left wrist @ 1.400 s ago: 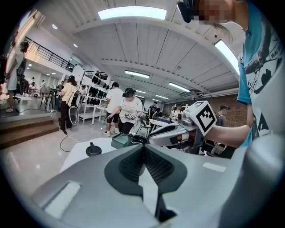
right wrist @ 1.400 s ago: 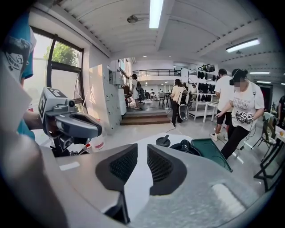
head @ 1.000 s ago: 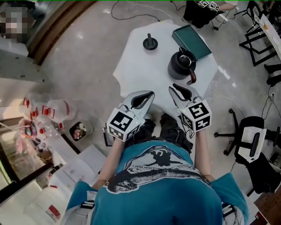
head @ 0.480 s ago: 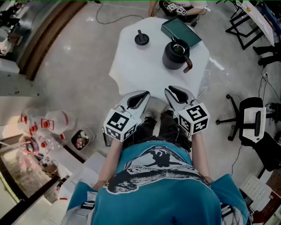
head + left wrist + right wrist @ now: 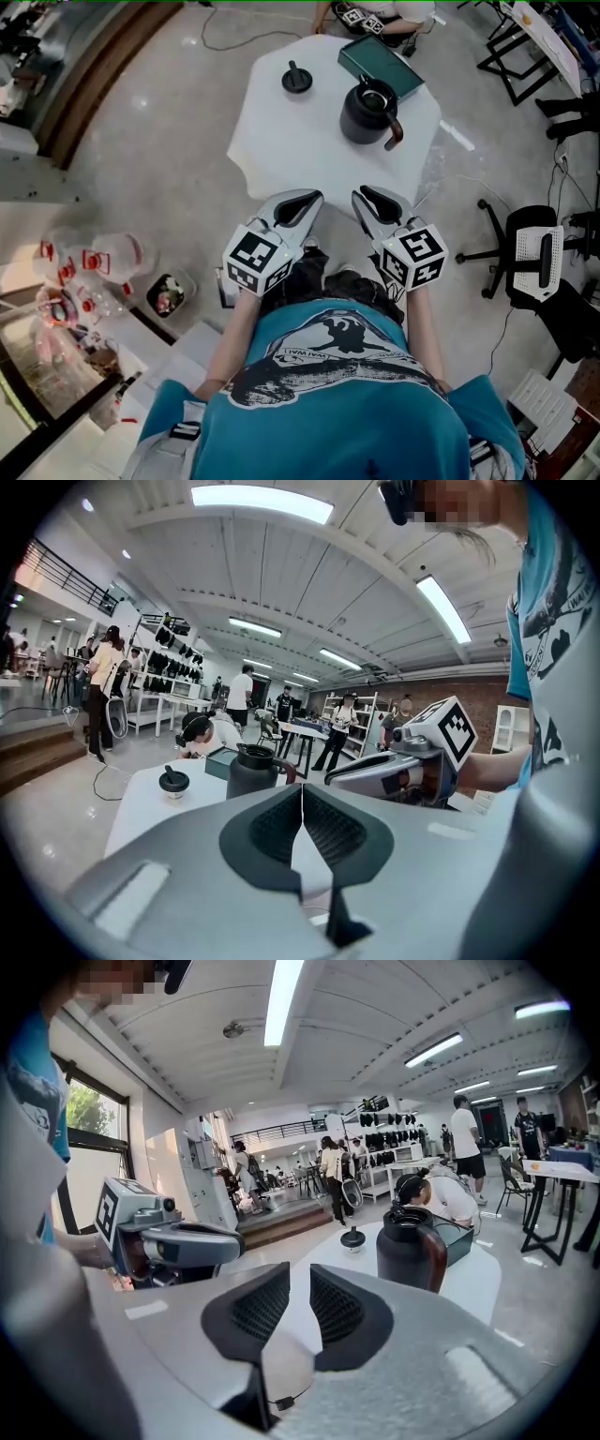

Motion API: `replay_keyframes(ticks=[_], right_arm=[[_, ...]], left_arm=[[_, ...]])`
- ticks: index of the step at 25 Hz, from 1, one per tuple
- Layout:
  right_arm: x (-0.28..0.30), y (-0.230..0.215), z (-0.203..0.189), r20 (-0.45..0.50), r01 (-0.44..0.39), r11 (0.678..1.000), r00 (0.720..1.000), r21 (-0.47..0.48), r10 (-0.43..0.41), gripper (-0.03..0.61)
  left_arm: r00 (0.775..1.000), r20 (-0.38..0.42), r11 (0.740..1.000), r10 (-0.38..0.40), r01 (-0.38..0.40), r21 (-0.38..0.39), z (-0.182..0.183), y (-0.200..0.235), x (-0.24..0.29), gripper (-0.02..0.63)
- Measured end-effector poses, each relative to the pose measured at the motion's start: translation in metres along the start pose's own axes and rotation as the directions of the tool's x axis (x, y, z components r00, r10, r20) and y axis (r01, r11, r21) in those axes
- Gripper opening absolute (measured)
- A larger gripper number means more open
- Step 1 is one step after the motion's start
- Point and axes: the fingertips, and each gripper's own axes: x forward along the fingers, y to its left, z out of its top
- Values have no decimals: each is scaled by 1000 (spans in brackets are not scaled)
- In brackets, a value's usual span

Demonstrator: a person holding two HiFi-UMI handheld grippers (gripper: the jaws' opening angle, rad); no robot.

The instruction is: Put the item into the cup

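Slid up-frame in the head view since a second ago: lid [image 5: 297, 78], cup [image 5: 366, 111] and white table [image 5: 281, 141], with both grippers kept low, close to the torso. Lid upright on the table's far left part, well apart from the cup. Cup dark, brown-handled, open at the top, near the far right edge, just beside a green box [image 5: 380, 64] at the corner. Left gripper [image 5: 305, 199] at the table's near edge, jaws pressed together, nothing between them. Right gripper [image 5: 367, 195] alongside, jaws a narrow gap apart, likewise empty. Both pointed toward the table, well short of lid and cup. Further out: pale floor [image 5: 159, 141], chair [image 5: 539, 272] at right, bottles [image 5: 98, 248] with red labels at left. In the gripper views, people [image 5: 244, 691] standing about a bright hall.
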Motion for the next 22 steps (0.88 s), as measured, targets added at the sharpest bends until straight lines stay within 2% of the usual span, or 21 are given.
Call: replay_keyframes(ticks=[5,14,22], right_arm=[[-21,1,-11,-3,-4,1000,1000,21,4,68],[-69,-8,-29,37,17,996,999,86,-20,32],[-105,0,-52,62,15,993,998,120,-23,-8]], left_arm=[[1000,-11,1000,-11,11,-6,-1,-18,12,6],[995,-54,996,-79,80,24,-7,-81,31,6],[994,-71,995,-86,90,47,-22,-123,27,7]])
